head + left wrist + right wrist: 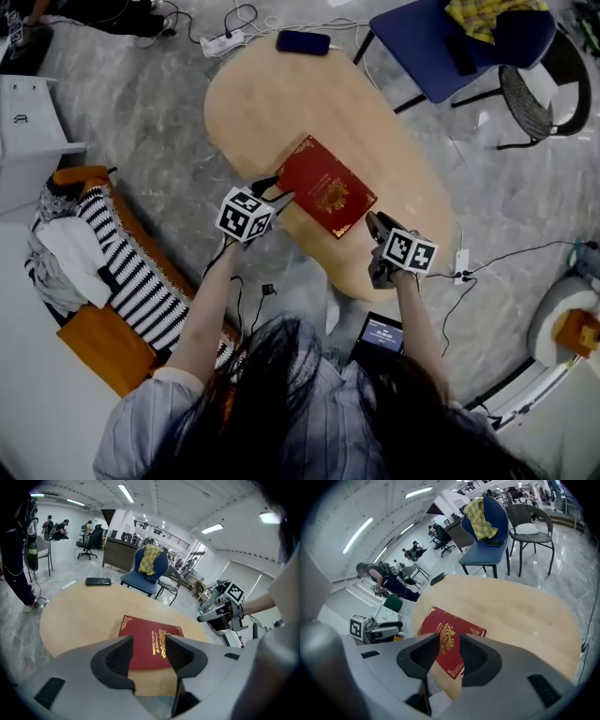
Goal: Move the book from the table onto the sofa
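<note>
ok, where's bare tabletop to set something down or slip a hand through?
Free: the wide stretch of table between the phone and the book, and the strip from the book to the table's right edge. Crowded: the near end, where the left claw and right claw flank the book.

The surface (281, 103) lay open on all sides of the book (325, 186), with only a phone (303, 42) at its far end. To the left, the sofa (94, 347) was mostly taken up by a striped cloth (131, 272) and heaped clothes (66, 253), leaving orange cushion free at its near end. A blue chair (450, 47) stood close off the surface's far right edge.
</note>
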`<act>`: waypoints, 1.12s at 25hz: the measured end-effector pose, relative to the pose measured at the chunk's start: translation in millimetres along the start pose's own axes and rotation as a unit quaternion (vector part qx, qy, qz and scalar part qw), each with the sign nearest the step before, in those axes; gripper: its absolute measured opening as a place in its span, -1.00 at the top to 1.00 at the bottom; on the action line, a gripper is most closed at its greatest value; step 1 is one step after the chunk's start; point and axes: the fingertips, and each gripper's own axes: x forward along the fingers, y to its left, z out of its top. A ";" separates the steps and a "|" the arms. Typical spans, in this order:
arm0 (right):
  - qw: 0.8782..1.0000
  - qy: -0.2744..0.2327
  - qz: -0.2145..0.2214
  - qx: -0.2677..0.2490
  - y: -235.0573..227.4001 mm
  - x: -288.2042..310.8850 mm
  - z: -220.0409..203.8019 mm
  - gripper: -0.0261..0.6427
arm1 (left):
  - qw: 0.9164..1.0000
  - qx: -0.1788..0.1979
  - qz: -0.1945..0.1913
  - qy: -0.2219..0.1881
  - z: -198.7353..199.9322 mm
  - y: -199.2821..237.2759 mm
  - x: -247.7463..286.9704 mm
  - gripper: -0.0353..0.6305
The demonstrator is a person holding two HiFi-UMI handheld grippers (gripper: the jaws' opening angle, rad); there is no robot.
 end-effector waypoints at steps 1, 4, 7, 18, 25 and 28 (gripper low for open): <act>1.000 0.002 -0.003 0.009 -6.5 7.3 -1.9 0.54 | 1.000 0.001 -0.002 0.010 -4.5 7.0 9.3 0.28; 0.999 0.010 -0.016 0.037 -25.6 26.8 -9.5 0.42 | 0.999 0.018 -0.009 0.049 -16.8 25.3 35.7 0.25; 0.998 0.013 -0.025 0.058 -40.4 41.1 -16.3 0.33 | 0.996 0.039 -0.016 0.084 -23.1 42.7 59.2 0.22; 0.989 0.036 -0.045 0.136 -66.7 74.5 -45.6 0.20 | 0.995 -0.012 0.006 0.101 -22.5 85.7 98.5 0.04; 0.981 0.020 -0.028 0.189 -59.8 90.6 -48.3 0.21 | 0.989 -0.101 -0.035 0.105 -37.0 90.8 106.4 0.04; 0.978 0.032 -0.033 0.201 -55.2 98.3 -54.8 0.21 | 0.982 -0.151 -0.058 0.102 -42.8 84.9 109.0 0.04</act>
